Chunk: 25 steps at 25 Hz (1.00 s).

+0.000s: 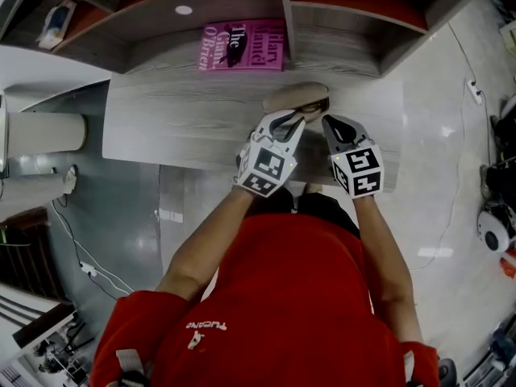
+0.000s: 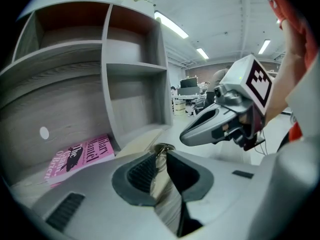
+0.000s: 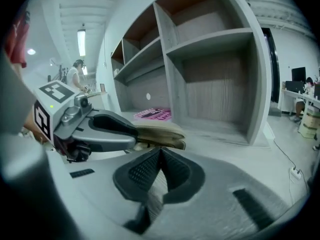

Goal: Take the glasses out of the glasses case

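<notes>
Left gripper point(image 2: 161, 151): jaws were pinched almost together on a thin shiny metal edge, which looked like the rim of the glasses case point(image 1: 292, 96). Couldn't tell whether any part of the glasses was in that pinch too.

Right gripper point(image 3: 161, 150): jaws were together, nothing between them. It sat just right of the left gripper, tips pointing at the right end of the case. The head view didn't settle whether they touched it; its own view showed the case a little beyond the tips.

The case was tan and lay lengthwise left to right on the grey wood table point(image 1: 161, 123), toward the far edge. Seen from the right gripper view, its lid looked slightly ajar, with a dark gap at the right end. Glasses weren't visible outside it.

Beyond the case stood a grey shelf unit point(image 1: 286, 10), with 1 upright divider right behind the case. 1 pink book point(image 1: 242, 47) lay flat in the bay left of that divider, far-left of the case and apart from it.

Both forearms came in from the near side, and a red shirt point(image 1: 282, 297) filled the near part of the head view.
</notes>
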{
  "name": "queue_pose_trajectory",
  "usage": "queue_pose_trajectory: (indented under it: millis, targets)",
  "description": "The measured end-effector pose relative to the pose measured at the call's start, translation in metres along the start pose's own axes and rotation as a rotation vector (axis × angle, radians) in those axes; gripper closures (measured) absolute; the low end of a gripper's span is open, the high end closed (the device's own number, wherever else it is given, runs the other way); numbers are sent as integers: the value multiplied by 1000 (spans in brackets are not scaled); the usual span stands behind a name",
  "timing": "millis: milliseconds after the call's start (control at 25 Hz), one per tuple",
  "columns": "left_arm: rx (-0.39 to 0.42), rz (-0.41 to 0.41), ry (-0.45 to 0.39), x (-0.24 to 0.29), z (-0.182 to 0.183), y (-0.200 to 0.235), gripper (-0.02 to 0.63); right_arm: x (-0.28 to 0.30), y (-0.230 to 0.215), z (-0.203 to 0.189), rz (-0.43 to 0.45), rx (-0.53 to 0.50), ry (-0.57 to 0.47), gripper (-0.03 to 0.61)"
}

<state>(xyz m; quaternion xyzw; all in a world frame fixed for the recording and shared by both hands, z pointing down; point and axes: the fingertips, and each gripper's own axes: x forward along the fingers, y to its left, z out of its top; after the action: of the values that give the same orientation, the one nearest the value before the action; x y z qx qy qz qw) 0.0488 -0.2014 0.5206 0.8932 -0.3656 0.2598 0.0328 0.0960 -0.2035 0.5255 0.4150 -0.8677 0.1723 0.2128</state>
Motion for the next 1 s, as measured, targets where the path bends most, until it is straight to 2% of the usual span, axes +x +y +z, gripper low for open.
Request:
queue_pose_trajectory:
  millis: [160,360,520,1000]
  targets:
    - [6,-4,17,2,0,2,548,11,-7,-4,-35,60,25,554]
    - [35,5,32,4,0,9,546,25,-9,-9,-64,82,57,515]
    - [61,12,45,7,-1,13,543,30,-9,-16,-80,82,86,509]
    - [167,-5,178,21,-16,21,517,31,-8,-16,-94,70,95,508]
